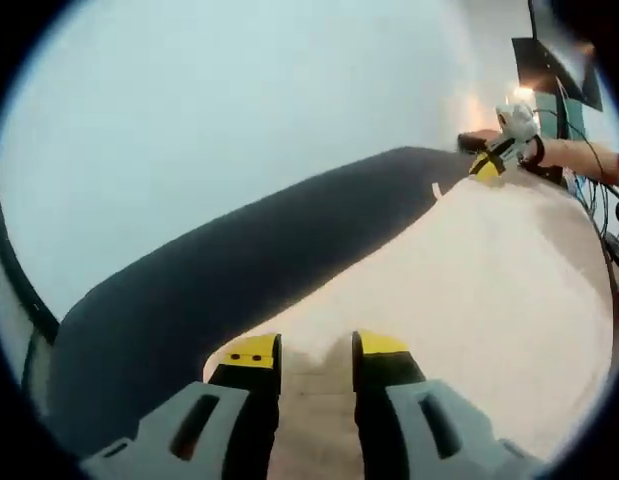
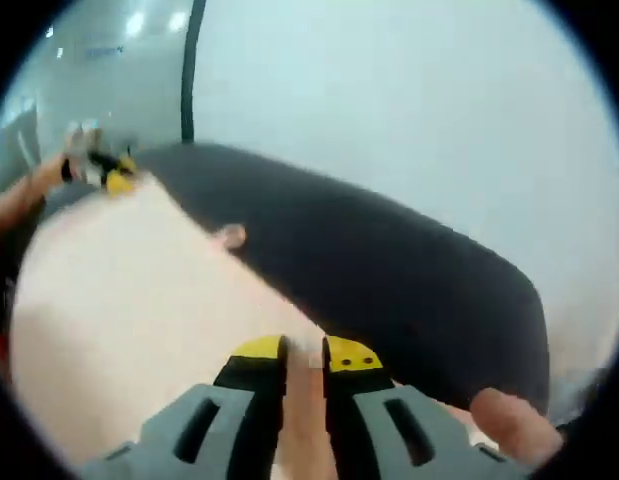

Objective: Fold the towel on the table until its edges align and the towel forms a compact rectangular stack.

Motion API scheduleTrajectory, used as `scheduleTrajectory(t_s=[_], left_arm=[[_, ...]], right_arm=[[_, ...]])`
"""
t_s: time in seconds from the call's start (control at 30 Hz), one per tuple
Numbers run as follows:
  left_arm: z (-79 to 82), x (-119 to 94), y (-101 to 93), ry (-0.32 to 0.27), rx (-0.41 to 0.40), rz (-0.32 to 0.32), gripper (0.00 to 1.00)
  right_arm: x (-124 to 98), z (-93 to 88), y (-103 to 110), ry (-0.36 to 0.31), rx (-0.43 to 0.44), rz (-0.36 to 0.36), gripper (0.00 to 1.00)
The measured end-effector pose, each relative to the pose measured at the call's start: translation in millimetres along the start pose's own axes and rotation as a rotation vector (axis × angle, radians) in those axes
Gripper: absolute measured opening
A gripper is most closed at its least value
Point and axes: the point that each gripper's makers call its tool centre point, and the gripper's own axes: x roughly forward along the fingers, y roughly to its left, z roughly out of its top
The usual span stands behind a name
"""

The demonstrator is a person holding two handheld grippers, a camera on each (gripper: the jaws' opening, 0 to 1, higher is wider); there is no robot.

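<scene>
Pinching the towel [image 1: 469,290], both grippers [image 1: 316,352] [image 2: 304,358]; right view adds a fingertip [image 2: 511,420].

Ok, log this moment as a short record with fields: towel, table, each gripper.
towel: pale, spread over the dark table, held at two corners
table: dark top, bare along the towel's far edge
left gripper: jaws close together on a towel corner
right gripper: jaws nearly closed on the other corner
tag: small tab at the towel's edge
fold: not yet made; towel is one flat layer
</scene>
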Motion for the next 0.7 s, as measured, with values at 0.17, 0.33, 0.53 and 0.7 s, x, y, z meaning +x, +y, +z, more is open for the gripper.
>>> scheduleTrajectory(t_s=[0.17,0.33,0.53,0.7], left_arm=[[-20.9,3.7,18.4,-0.007,-0.227,-0.014,0.27],[-10.7,-8.2,13.7,-0.051,-0.151,-0.019,0.26],[1.1,-27.4,4.9,-0.133,-0.113,0.011,0.27],[-14.5,-38.4,-21.6,-0.069,-0.011,-0.036,0.30]], right_arm=[[-25.5,12.3,-21.2,-0.111,0.076,-0.006,0.08],[-35.2,-28.0,-10.9,-0.011,-0.007,0.028,0.03],[-71.2,-4.1,-21.4,-0.186,0.047,0.000,0.08],[-65.9,-57.0,12.7,0.073,-0.088,0.085,0.14]])
